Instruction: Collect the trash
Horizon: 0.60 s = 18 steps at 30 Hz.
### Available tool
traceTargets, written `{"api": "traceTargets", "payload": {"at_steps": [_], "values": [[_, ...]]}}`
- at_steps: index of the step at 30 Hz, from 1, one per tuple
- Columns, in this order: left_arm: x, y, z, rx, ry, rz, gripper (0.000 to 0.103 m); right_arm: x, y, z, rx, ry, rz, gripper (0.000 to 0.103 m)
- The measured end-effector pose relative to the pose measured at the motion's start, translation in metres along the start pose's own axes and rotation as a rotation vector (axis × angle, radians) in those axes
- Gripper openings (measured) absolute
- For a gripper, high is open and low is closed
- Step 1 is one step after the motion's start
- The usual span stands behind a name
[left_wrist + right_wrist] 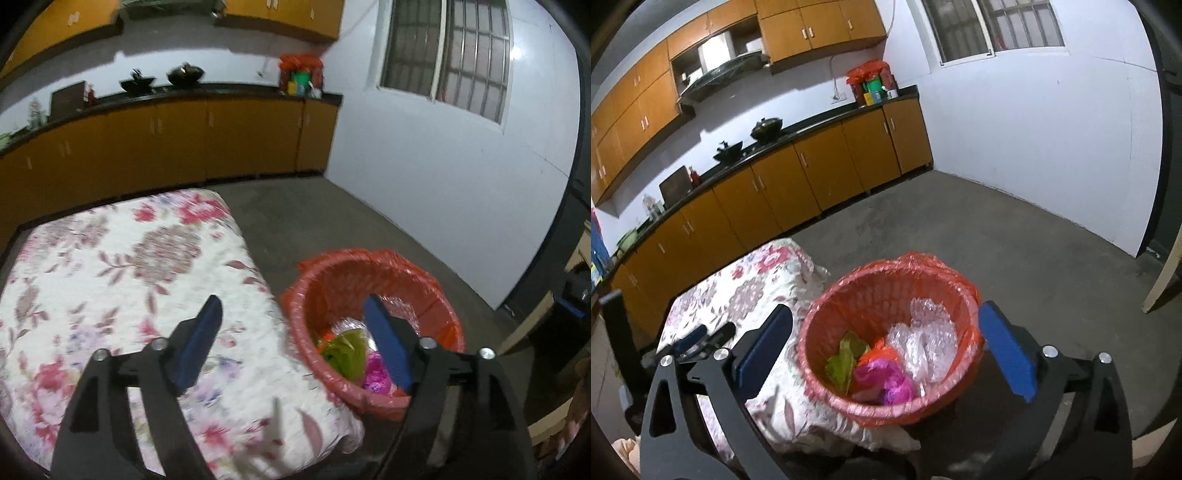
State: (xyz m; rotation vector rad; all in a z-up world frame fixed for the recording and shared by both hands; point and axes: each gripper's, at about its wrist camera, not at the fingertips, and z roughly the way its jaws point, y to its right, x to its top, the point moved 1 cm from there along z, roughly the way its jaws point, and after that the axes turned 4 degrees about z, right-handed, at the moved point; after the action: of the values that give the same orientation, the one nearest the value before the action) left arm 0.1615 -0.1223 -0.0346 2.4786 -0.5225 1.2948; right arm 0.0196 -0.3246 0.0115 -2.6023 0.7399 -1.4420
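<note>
Overhead, both the left gripper [291,332] and right gripper [886,343] hang spread wide and empty above a red-lined trash basket [827,306] on the floor beside a floral-covered table [110,258]. Inside lie crumpled clear plastic [923,343], a green scrap [844,363] and a pink wrapper [886,380]. All look light, soft and crushable, probably best pinched at a bunched fold; the thin liner would likely tear if tugged.

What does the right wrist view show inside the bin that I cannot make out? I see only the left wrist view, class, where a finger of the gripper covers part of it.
Observer: Clear crumpled plastic wrap lies against the far right side of the red-lined bin.
Operator: Is the right hand-held gripper holding anything?
Observer: No, the right hand-held gripper is open and empty, above the bin.
Operator: What lies left of the pink piece?
Observer: A green leaf-like scrap beside the pink wrapper.
</note>
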Motion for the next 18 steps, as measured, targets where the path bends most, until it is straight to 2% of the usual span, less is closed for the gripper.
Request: {"api": "traceTargets", "payload": {"at_steps": [7, 18], "values": [[-0.008, -0.014, -0.057, 0.095, 0.086, -0.014, 0.092, -0.027, -0.032, -0.029, -0.004, 0.034, -0.123, 0.101], [-0.035, -0.031, -0.125, 0.237, 0.167, -0.039, 0.099, -0.052, -0.061, -0.056, -0.007, 0.112, -0.178, 0.101]]}}
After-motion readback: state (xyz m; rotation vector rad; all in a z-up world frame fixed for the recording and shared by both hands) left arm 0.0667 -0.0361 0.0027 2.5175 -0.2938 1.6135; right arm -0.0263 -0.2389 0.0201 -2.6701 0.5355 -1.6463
